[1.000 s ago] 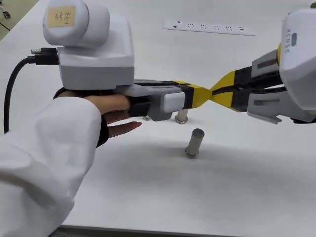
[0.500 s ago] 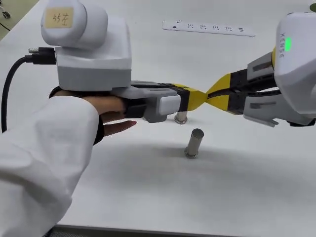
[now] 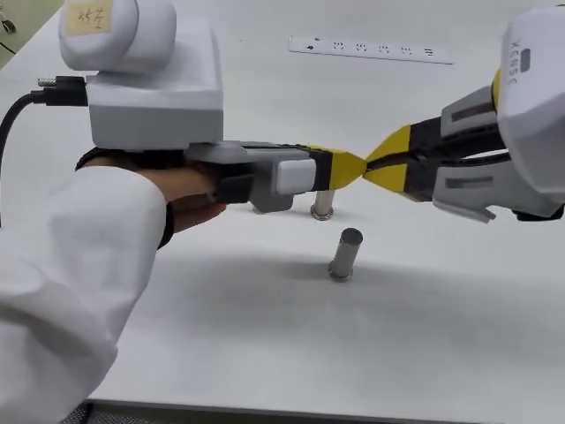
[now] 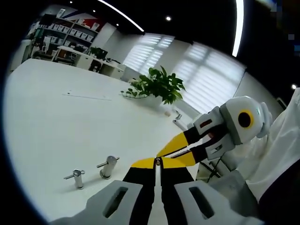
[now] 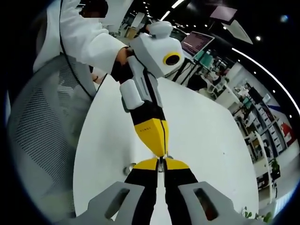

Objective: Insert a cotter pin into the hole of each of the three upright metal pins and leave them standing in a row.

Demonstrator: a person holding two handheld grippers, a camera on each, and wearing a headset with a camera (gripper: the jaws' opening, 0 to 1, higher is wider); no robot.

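A yellow sticker (image 3: 91, 15) on top of the left gripper (image 3: 356, 167) bears handwriting, seemingly "55" plus one character. Vertical letters (image 3: 517, 49) on the right gripper (image 3: 372, 168) read roughly "XENSE".

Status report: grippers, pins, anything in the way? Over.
Left gripper and right gripper shut, yellow tips meeting above white table. Tip contents unclear. Two upright silver metal pins each carry a cotter pin. White power strip far back, out of the way.

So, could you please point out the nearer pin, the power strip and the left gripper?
Nearer pin (image 3: 346, 256): head view, mid-shaft.
Power strip (image 3: 369, 49): head view, middle of its top.
Left gripper (image 3: 357, 166): head view, between its jaw tips.
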